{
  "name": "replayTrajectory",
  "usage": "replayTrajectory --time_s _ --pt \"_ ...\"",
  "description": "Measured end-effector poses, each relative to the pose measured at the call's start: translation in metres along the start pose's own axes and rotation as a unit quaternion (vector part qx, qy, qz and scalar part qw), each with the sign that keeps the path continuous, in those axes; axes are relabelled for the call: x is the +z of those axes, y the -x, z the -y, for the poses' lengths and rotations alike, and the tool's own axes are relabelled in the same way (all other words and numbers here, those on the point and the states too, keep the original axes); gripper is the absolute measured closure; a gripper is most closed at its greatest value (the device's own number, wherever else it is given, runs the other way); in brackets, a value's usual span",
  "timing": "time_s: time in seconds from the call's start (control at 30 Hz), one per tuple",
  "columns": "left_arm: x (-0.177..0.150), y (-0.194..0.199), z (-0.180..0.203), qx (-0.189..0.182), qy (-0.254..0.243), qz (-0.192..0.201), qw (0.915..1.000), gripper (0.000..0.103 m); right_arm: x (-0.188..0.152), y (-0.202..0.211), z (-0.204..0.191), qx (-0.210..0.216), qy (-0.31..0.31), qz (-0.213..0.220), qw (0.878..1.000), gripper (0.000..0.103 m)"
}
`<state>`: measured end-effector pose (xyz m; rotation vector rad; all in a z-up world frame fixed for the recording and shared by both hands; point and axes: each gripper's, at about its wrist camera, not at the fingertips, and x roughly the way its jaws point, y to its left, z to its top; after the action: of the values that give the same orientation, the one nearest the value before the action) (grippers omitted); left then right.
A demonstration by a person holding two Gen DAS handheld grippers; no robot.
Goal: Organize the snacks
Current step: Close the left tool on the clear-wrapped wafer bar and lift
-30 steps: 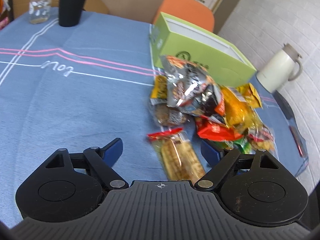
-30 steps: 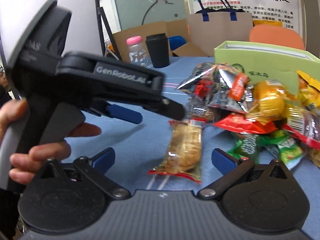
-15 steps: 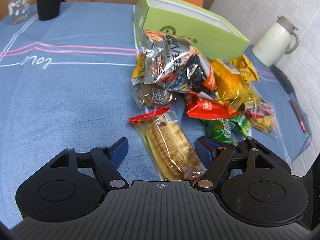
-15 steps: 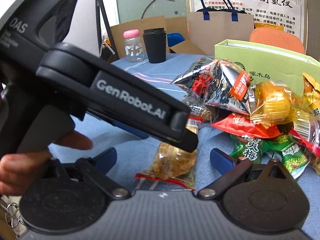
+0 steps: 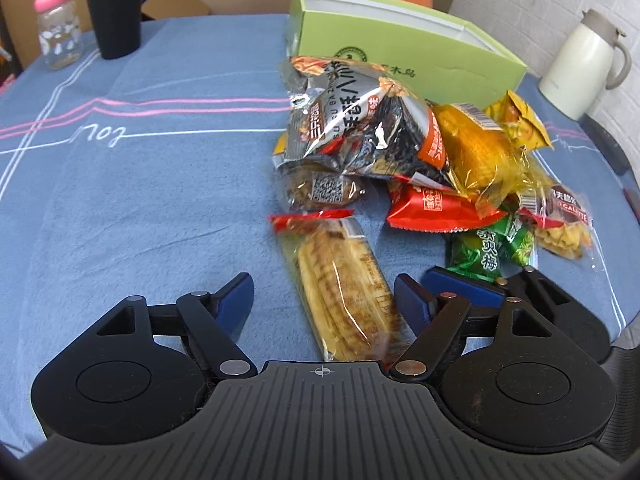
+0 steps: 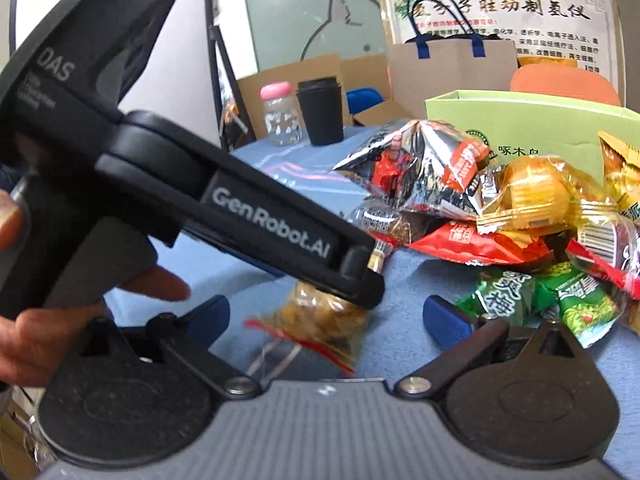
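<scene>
The left gripper [image 5: 324, 300] has just been closing, but its jaws still sit apart around the clear-wrapped bread snack [image 5: 340, 292], not pinching it. That snack lies flat on the blue table [image 5: 140, 200], just in front of the snack pile [image 5: 420, 152] by the green box [image 5: 400, 56]. The right gripper [image 6: 326, 318] is spread open and empty.

Free room: blue tablecloth [image 5: 140, 208] lies bare on the left side.
Blocked ahead: snack pile [image 5: 420, 168], with green box [image 5: 400, 56] behind it.
Far-left obstacles: black cup [image 5: 115, 20], pink-lidded jar [image 5: 58, 26].
</scene>
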<state>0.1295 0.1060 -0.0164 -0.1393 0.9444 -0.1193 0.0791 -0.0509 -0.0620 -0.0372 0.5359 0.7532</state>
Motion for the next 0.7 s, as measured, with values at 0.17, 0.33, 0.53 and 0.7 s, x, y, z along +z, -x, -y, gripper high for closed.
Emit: replayTrajectory --time_s 0.17,0.33,0.53,0.7 --pt "-0.009 0.011 -0.001 -0.013 0.012 0.02 0.9996 0.045 -0.005 0.01 -0.004 0.02 0.025 0.001 0.999 0.001" --pt "-0.004 0.007 -0.005 -0.024 0.0 0.005 0.9997 0.049 -0.005 0.013 -0.016 -0.008 0.043 0.022 0.999 0.001" --pt "0.017 0.003 -0.014 -0.059 -0.031 0.0 0.9978 0.05 0.005 0.004 -0.025 -0.033 0.045 0.018 0.998 0.002" --pt "0.008 0.003 -0.026 -0.082 -0.039 0.006 0.9959 0.052 0.006 -0.008 -0.033 -0.045 0.043 0.007 0.998 0.004"
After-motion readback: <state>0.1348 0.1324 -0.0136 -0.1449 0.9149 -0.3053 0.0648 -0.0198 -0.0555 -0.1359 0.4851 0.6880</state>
